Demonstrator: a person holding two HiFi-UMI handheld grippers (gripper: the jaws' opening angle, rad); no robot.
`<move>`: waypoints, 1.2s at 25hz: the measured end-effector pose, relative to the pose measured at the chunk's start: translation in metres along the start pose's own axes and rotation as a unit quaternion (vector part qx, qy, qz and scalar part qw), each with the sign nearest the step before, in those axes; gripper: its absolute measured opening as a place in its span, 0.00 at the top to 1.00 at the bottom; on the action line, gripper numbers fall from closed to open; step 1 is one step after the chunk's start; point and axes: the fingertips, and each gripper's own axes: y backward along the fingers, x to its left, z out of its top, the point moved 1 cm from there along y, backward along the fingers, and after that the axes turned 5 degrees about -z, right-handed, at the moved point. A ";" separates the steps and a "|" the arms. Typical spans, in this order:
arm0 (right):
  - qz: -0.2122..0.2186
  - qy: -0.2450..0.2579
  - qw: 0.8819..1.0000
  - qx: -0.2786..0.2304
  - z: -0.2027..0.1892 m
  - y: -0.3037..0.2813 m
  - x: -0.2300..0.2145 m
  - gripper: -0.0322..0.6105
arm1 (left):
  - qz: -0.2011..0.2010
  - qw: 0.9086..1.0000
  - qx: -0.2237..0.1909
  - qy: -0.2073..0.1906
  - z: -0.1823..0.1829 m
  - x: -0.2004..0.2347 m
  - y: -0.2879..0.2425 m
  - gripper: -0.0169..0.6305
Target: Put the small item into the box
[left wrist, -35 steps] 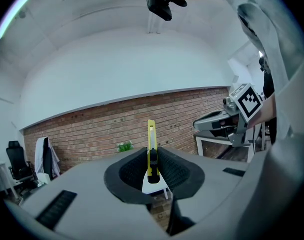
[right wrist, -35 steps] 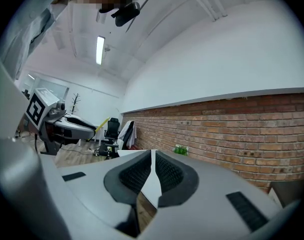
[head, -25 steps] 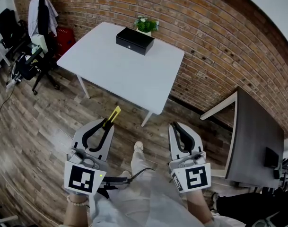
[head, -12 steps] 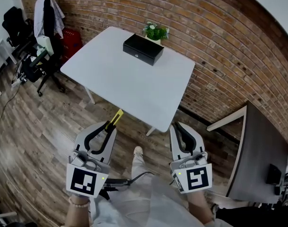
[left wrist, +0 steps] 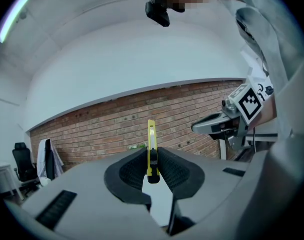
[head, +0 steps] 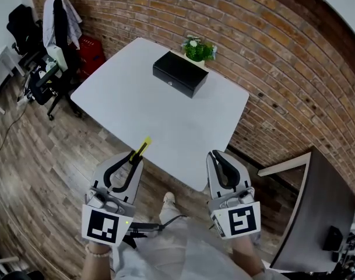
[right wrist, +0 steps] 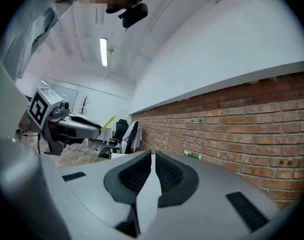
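A closed black box sits at the far side of a white table, beside a small potted plant. Low at the left of the head view, my left gripper is shut on a yellow utility knife that sticks out past its fingertips, over the table's near edge. In the left gripper view the knife stands upright, pinched between the black pads of the left gripper. My right gripper hangs level with it, shut and holding nothing; the right gripper view shows that gripper with its pads together.
A brick wall runs behind the table. Office chairs with hung jackets and a red item stand at the left. A dark table is at the lower right. A person's shoe shows on the wooden floor.
The white table and black box have come closer and lower in the head view. Both grippers keep their places in the frame, the left still gripping the knife.
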 end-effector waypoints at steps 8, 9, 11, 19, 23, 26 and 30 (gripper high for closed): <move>0.020 0.007 1.000 0.006 -0.006 -0.059 -0.048 0.86 | 0.037 0.998 -0.006 0.058 0.001 0.033 -0.064 0.86; 0.022 0.007 1.000 0.006 -0.007 -0.064 -0.052 0.86 | 0.039 0.998 -0.007 0.057 0.002 0.035 -0.070 0.86; 0.026 0.008 1.000 0.005 -0.009 -0.072 -0.058 0.86 | 0.044 0.997 -0.006 0.058 0.002 0.038 -0.078 0.86; 0.032 0.002 0.999 0.008 -0.014 -0.086 -0.072 0.86 | 0.041 0.998 0.005 0.040 0.004 0.038 -0.097 0.86; 0.036 -0.002 0.999 0.010 -0.014 -0.089 -0.072 0.86 | 0.027 1.000 0.013 0.005 0.007 0.038 -0.100 0.86; 0.040 -0.002 0.999 0.014 -0.017 -0.093 -0.072 0.86 | 0.029 0.999 0.015 0.006 0.005 0.040 -0.101 0.86; 0.036 -0.007 0.999 0.003 -0.015 -0.104 -0.070 0.86 | 0.046 0.998 0.006 0.043 0.000 0.050 -0.102 0.86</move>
